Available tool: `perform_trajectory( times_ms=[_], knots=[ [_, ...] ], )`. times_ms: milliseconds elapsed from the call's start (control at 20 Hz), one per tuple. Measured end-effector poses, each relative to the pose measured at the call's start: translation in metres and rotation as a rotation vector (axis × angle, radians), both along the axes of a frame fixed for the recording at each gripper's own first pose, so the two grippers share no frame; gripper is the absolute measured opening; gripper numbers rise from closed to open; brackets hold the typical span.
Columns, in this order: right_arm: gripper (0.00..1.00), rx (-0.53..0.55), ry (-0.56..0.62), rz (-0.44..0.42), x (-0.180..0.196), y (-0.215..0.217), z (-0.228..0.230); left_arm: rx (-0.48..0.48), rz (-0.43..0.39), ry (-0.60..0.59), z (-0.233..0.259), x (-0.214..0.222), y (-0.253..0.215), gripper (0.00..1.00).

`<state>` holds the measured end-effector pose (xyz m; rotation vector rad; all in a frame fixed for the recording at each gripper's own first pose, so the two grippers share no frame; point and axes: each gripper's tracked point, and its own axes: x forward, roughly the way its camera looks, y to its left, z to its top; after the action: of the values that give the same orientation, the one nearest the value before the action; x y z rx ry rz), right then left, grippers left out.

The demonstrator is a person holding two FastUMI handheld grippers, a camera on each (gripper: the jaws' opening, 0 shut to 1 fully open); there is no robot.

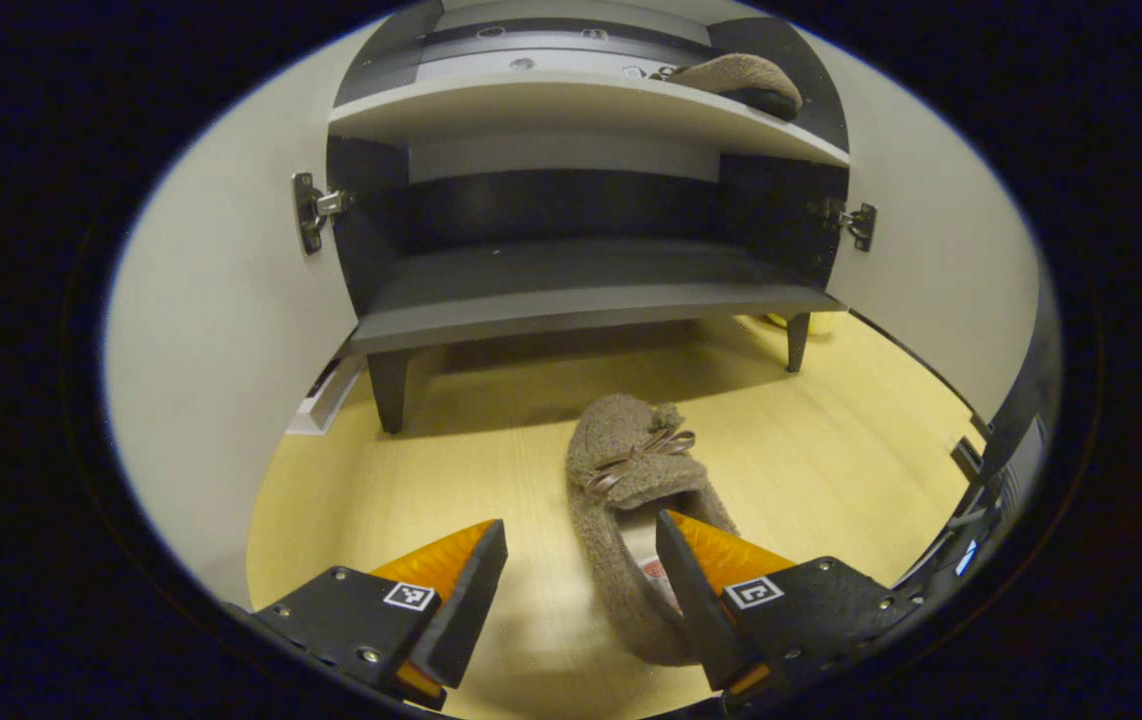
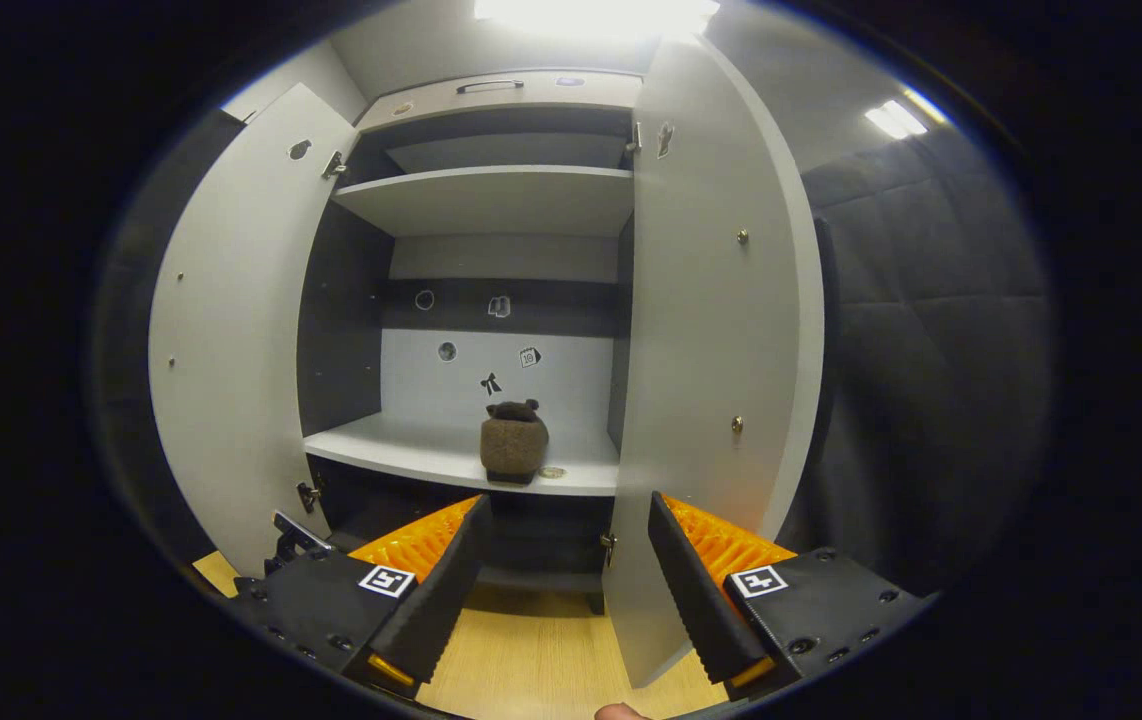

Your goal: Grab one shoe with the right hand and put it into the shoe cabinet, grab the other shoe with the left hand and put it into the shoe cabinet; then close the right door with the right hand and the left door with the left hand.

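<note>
A brown fuzzy slipper (image 1: 621, 500) with a bow lies on the wooden floor, toe toward the shoe cabinet (image 1: 571, 290). My left gripper (image 1: 581, 565) hovers open over its heel end, the right finger above the slipper's opening, nothing gripped. The other slipper (image 1: 746, 80) rests on the cabinet's middle shelf at the right. In the right gripper view that slipper (image 2: 514, 440) sits on the shelf (image 2: 431, 455), heel facing me. My right gripper (image 2: 566, 560) is open and empty, held back in front of the cabinet. Both doors stand open: left door (image 2: 231, 330), right door (image 2: 711, 380).
The cabinet stands on short dark legs (image 1: 389, 390) above the pale wooden floor (image 1: 831, 450). Open doors flank the approach, left door (image 1: 221, 330) and right door (image 1: 931, 270). The padded dark booth wall (image 2: 931, 330) is at the right. The lower shelf (image 1: 581, 280) holds nothing.
</note>
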<state>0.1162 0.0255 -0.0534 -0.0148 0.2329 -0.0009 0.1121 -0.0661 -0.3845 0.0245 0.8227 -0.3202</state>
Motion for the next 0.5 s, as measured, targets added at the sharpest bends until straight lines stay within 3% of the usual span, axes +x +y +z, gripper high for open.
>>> perform_trajectory(
  times_ms=[100, 150, 200, 250, 300, 450, 500],
  knots=[
    [0.97, 0.006, 0.008, -0.004, -0.002, 0.000, -0.003, 0.009, 0.005, 0.039, -0.013, -0.002, 0.000, 0.96],
    [0.97, 0.006, 0.009, -0.003, -0.002, 0.000, -0.003, -0.003, 0.005, 0.063, -0.018, -0.003, -0.002, 0.92],
    [0.97, 0.005, 0.009, -0.001, -0.003, 0.000, -0.003, -0.012, 0.007, 0.081, -0.022, -0.004, -0.004, 0.79],
    [0.97, 0.002, 0.010, 0.002, -0.003, 0.001, -0.003, -0.014, 0.007, 0.091, -0.026, -0.004, -0.007, 0.76],
    [0.97, -0.003, 0.008, 0.006, -0.003, 0.001, -0.002, -0.029, -0.003, 0.103, -0.026, -0.005, -0.011, 0.83],
    [0.97, -0.010, 0.006, 0.009, -0.004, 0.000, 0.000, -0.052, -0.019, 0.117, -0.031, -0.007, -0.022, 0.49],
    [0.99, -0.008, 0.006, 0.009, -0.005, -0.001, 0.000, -0.045, -0.021, 0.117, -0.030, -0.007, -0.024, 0.49]
  ],
)
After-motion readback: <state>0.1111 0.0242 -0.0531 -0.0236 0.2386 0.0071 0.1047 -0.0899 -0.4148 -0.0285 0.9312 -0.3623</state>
